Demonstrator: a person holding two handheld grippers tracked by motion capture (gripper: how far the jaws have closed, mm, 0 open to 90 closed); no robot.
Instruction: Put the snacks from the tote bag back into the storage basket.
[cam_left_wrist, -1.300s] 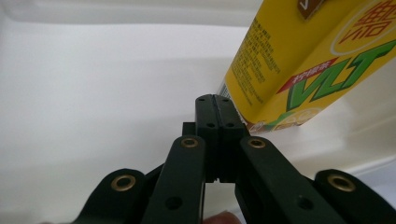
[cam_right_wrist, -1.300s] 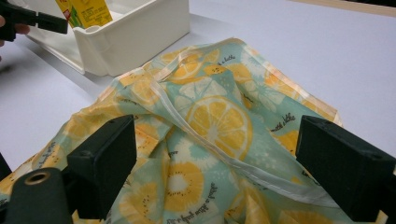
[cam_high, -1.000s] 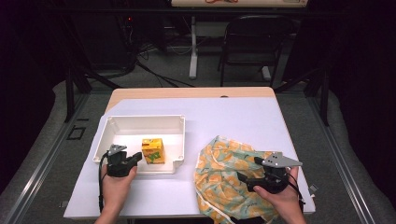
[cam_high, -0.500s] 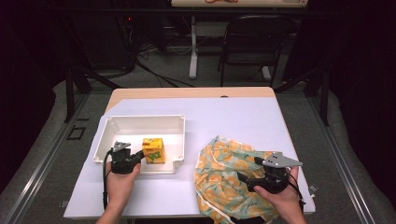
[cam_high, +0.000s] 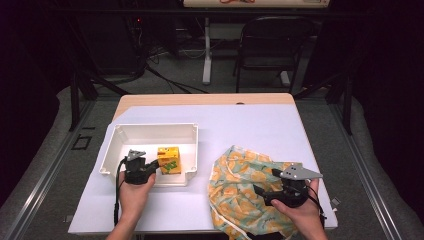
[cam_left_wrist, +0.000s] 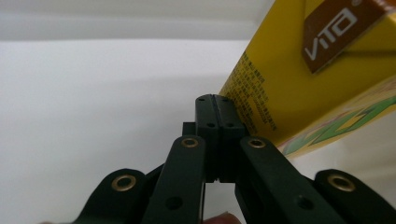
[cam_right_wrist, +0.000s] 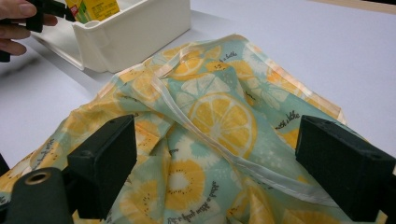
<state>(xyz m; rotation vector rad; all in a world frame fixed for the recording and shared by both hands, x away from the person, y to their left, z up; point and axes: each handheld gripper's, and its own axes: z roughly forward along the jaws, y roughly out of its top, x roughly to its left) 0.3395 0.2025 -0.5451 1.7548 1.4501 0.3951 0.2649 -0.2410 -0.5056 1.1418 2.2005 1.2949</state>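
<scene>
Carton (cam_high: 169, 159): yellow drink box, lying in the white bin (cam_high: 150, 133), left of centre in the high view, near the bin's front wall.
Close-up: in the left gripper view the carton (cam_left_wrist: 299, 70) takes up the upper right, tilted, printed face toward the camera.
Handling, my call: light, stiff cardboard, flat smooth faces that could slip; squeeze too hard and it may dent.
Where to grip: across two opposite flat faces, mid-body, not on a corner or edge.
Left gripper (cam_high: 149, 168): jaws pressed together with nothing between them, tips (cam_left_wrist: 216, 100) right against the carton's lower edge; touching or just beside, cannot say which.
Snag: shut like that it cannot straddle the box, so it would need to spread first.
Bag (cam_high: 245, 192): soft citrus-print cloth, crumpled flat on the table (cam_high: 250, 125), lower right of the high view, well apart from the bin.
Right gripper (cam_high: 272, 182): jaws spread wide, holding nothing, hovering over the bag (cam_right_wrist: 219, 116).
Bag handling: limp and floppy, so a pinch at the hem seems best.
</scene>
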